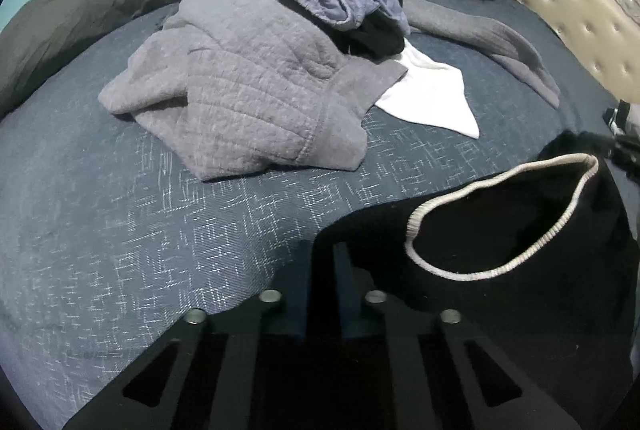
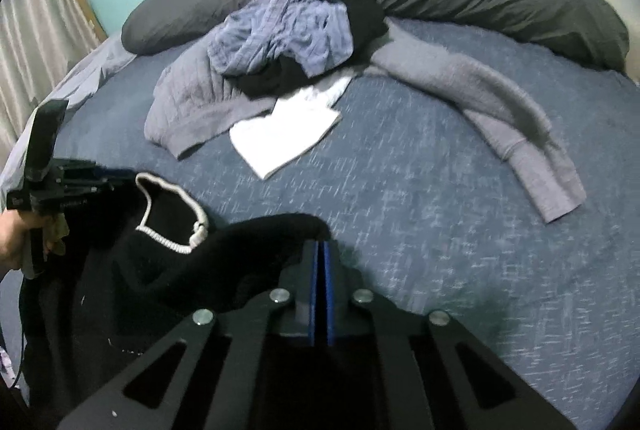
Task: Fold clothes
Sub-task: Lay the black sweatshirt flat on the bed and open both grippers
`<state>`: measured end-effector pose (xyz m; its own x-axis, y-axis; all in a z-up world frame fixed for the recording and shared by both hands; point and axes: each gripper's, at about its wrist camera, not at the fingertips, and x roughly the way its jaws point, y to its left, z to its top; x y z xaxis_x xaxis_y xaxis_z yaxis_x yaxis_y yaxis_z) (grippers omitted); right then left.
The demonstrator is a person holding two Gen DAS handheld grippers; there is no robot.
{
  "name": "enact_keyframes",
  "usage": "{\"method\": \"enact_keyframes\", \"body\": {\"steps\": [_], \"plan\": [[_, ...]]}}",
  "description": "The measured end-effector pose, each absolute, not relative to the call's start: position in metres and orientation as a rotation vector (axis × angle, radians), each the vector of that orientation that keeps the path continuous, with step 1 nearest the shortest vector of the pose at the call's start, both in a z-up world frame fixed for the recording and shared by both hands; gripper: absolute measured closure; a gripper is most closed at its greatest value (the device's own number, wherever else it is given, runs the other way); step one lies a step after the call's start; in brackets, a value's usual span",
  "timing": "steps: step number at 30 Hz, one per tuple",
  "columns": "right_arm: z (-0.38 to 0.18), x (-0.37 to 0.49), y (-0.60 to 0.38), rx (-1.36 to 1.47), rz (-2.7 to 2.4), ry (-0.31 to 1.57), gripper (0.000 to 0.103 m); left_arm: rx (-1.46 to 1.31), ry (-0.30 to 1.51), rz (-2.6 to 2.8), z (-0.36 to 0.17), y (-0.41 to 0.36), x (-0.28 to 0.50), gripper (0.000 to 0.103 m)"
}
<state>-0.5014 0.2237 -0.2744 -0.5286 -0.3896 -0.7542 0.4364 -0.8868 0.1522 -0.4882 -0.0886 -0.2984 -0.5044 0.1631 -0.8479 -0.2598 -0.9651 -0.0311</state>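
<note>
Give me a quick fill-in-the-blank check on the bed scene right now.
1. Both grippers are shut on the ____ garment with the pale-trimmed neckline.
2. The white cloth lies partly under the ____ sweater.
3. The pile sits on a ____ bedspread.
4. Behind the pile lie dark grey ____.

Missing: black; grey; blue; pillows

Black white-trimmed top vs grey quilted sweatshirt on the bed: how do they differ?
The black top with white ribbed neckline is pinched by the left gripper and right gripper; the grey quilted sweatshirt lies crumpled, ungripped. The top is alone; the sweatshirt is under other clothes. Both are unfolded.
</note>
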Motion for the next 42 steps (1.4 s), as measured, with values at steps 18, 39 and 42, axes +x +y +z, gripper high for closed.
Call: {"method": "enact_keyframes", "body": {"steps": [18, 39, 42], "plan": [[-0.218, -0.530, 0.253, 0.998, -2.664, -0.001, 0.101, -1.389, -0.009, 2.723, -0.265, -0.132, -0.505, 0.097], [-0.249, -0.508, 0.306, 1.168, -2.607, -0.266, 0.098, -1.389, -0.226, 2.720, -0.249, -0.160, -0.455, 0.073], [-0.249, -0.488, 0.320, 1.191, -2.591, -0.309, 0.097, -1.382, -0.185, 2.725, -0.245, -0.159, -0.432, 0.072]]}}
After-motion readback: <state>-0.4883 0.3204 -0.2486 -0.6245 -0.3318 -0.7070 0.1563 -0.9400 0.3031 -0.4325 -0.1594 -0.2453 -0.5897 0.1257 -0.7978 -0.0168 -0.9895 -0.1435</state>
